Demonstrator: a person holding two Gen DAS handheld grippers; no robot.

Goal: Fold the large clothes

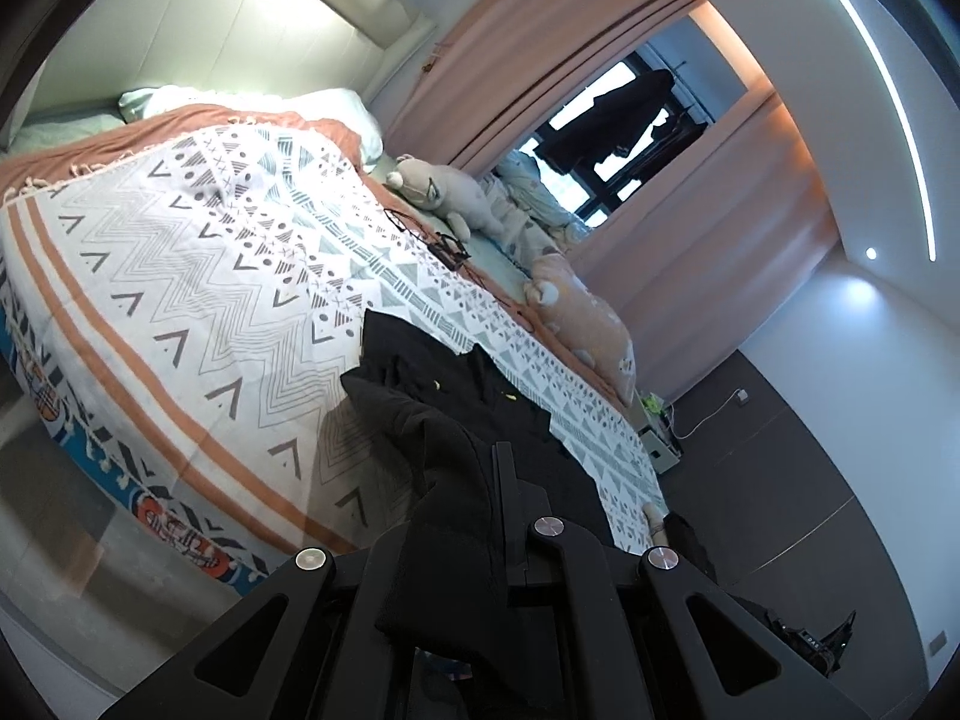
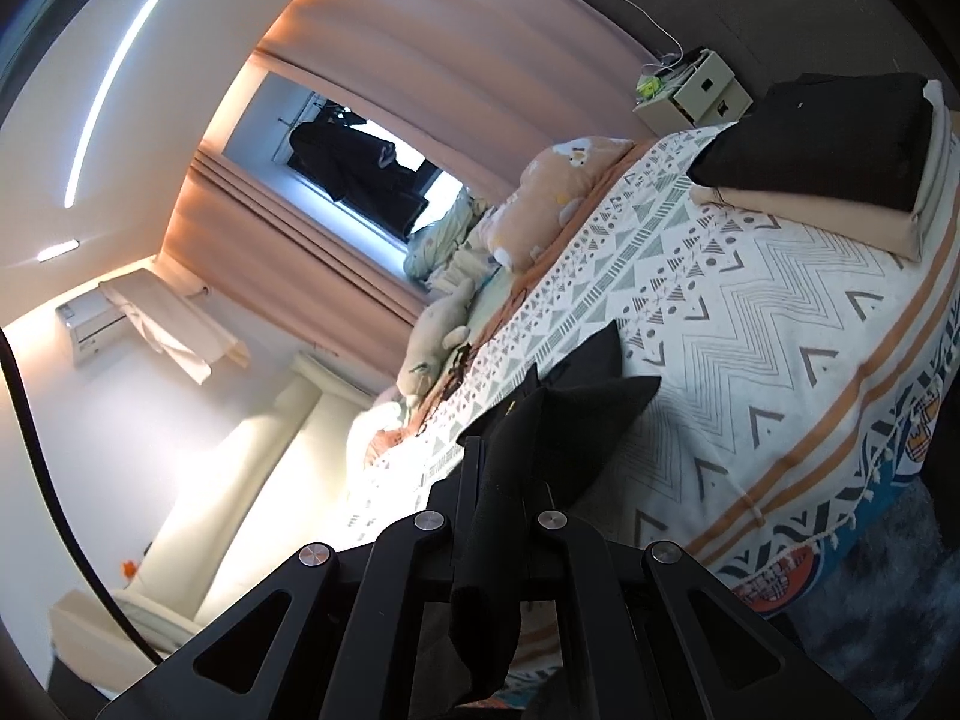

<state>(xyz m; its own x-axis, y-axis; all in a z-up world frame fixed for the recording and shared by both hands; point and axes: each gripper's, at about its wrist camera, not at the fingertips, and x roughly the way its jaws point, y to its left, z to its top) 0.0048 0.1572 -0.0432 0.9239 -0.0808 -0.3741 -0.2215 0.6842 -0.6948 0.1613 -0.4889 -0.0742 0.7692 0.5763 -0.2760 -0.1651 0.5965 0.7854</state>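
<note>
Both claws, left [image 1: 489, 480] and right [image 2: 501, 468], are pinching the black garment [image 1: 420, 384] shut; it is trailing ahead of them onto the bed [image 1: 198, 276].

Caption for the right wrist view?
Right gripper pinches black garment above patterned bedspread, folded clothes stack behind.

From my remote station I see a bedroom with a wide bed [image 1: 180, 252] under a white throw [image 2: 750, 324] patterned in grey zigzags and triangles with orange stripes, a padded pale headboard [image 1: 210, 30] behind it. Pink curtains [image 1: 528, 72] part around a bright window [image 2: 384, 174] where dark clothing hangs. A thin light strip [image 1: 894, 96] curves across the white ceiling, and a small cream bedside cabinet [image 2: 702, 90] stands against the dark wall [image 1: 780, 408].
</note>
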